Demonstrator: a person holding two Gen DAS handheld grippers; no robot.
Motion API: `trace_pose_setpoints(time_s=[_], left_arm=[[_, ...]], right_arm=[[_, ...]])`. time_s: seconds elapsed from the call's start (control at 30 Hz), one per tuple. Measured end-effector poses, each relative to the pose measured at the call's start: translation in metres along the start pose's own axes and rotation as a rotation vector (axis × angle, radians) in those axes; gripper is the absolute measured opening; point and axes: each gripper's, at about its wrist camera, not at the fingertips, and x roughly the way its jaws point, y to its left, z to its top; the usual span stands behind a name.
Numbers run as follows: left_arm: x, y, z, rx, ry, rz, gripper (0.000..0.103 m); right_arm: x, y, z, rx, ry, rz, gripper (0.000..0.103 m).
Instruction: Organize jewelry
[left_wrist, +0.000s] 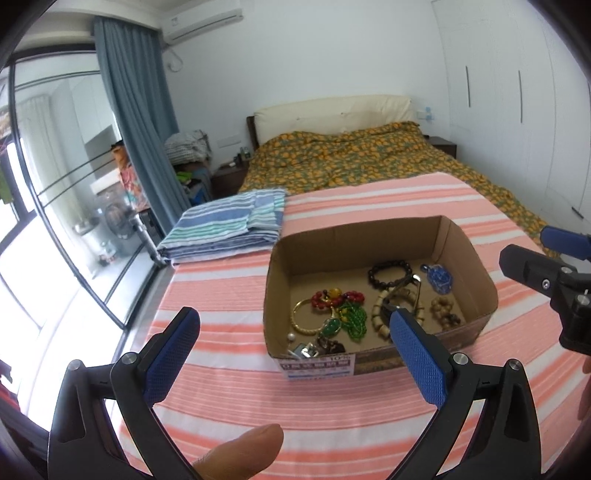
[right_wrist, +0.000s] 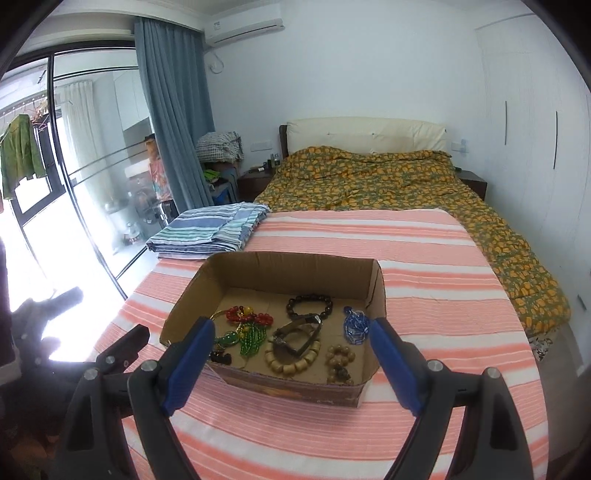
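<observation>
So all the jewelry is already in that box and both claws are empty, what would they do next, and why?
Probably lower the right claw into the box onto the blue pendant. Both claws stand open and empty above the striped cover, and the pendant lies apart near the right wall, easier to take than the tangled red and green beads.

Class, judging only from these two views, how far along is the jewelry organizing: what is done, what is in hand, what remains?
Done: the jewelry, such as the dark bead bracelet and blue pendant, lies inside the cardboard box. In hand: nothing; the left hand-held gripper and right hand-held gripper are open and empty. Left: the red and green beads look tangled.
</observation>
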Motion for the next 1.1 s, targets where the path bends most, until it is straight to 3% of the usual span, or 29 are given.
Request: trace_pose_setpoints(time_s=[0.5,1.1], left_arm=[[-0.002,0.008,-0.003,-0.056,0.065,-0.043,0.103],[-0.019,0.019,0.001,-0.104,0.069,-0.091,0.103]], right_arm=[[-0.005,0.019,-0.009,-0.095,0.025,-0.034,0.088],[-0.032,0.03,-0.002,-0.105,0.018,-0.077,0.088]])
